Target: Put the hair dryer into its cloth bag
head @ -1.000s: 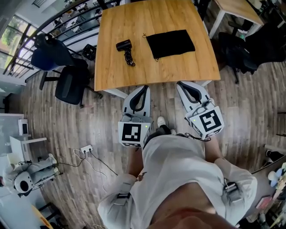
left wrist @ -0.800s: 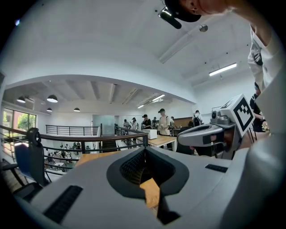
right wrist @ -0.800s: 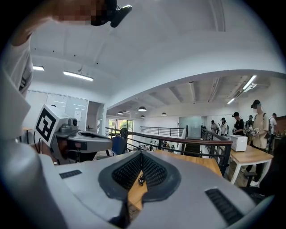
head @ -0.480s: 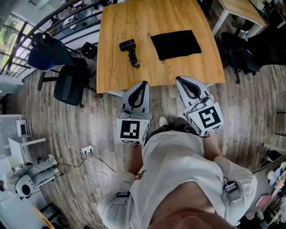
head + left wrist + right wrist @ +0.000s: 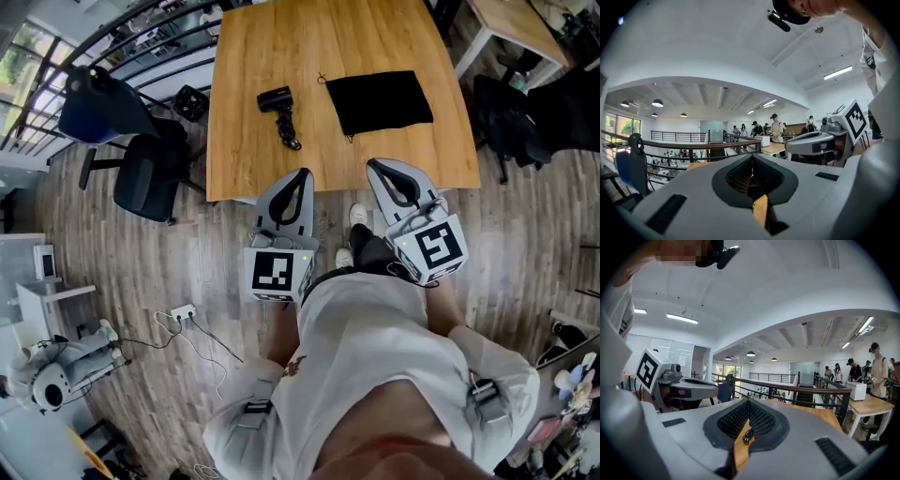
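Note:
A black hair dryer (image 5: 277, 99) lies on the wooden table (image 5: 309, 47), its coiled cord (image 5: 292, 139) trailing toward the near edge. To its right a flat black cloth bag (image 5: 384, 101) rests on the tabletop. My left gripper (image 5: 305, 175) and right gripper (image 5: 373, 165) hover side by side just short of the table's near edge, both shut and empty. In the right gripper view the cord (image 5: 748, 436) shows through the slot below the closed tips (image 5: 748, 401). The left gripper view shows only a strip of tabletop (image 5: 760, 211) between its jaws.
A black office chair (image 5: 150, 178) and a blue-backed chair (image 5: 94, 108) stand left of the table. Dark chairs (image 5: 511, 117) and a second desk (image 5: 511, 23) are at the right. A power strip (image 5: 181, 311) lies on the wood floor. A railing (image 5: 797, 390) and distant people lie beyond.
The person has stepped toward the table, so it sits closer to both grippers. The grippers' tips, which were short of the near edge, now reach it. Both stay shut.

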